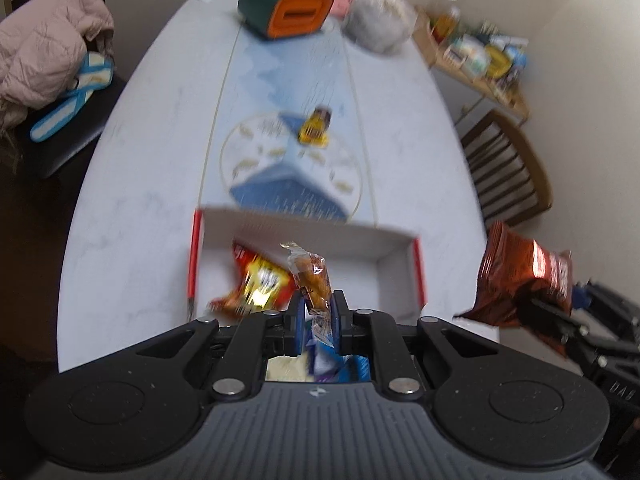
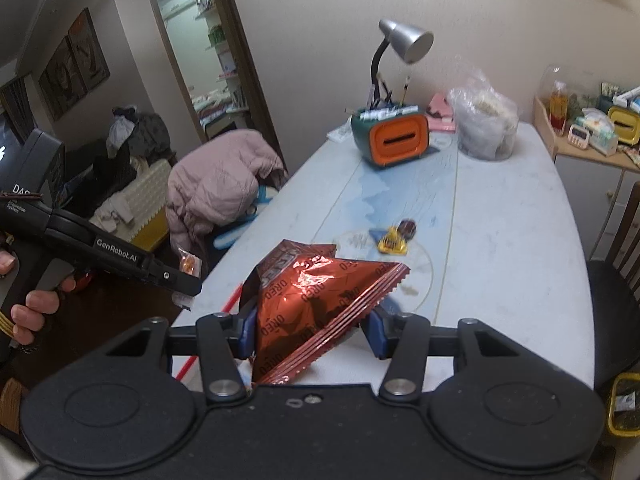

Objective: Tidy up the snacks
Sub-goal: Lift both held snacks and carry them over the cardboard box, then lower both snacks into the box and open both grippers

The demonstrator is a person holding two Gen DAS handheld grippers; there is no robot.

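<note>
My left gripper [image 1: 316, 312] is shut on a small clear-wrapped orange snack [image 1: 310, 274] and holds it over the near part of a white box with red sides [image 1: 396, 254]. A red and yellow snack bag [image 1: 256, 280] lies in the box. My right gripper [image 2: 310, 330] is shut on a shiny red Oreo bag [image 2: 316, 304], held above the table's near edge; this bag also shows in the left wrist view [image 1: 520, 276], right of the box. A small yellow snack pack [image 1: 316, 126] lies farther out on the table [image 2: 500, 248] and also shows in the right wrist view [image 2: 394, 240].
An orange and green pen holder [image 2: 394, 140], a desk lamp [image 2: 404, 44] and a clear plastic bag [image 2: 484, 124] stand at the table's far end. A pink jacket [image 2: 216, 184] lies on a chair at the left. A wooden chair [image 1: 508, 168] and a shelf [image 2: 588, 128] are at the right.
</note>
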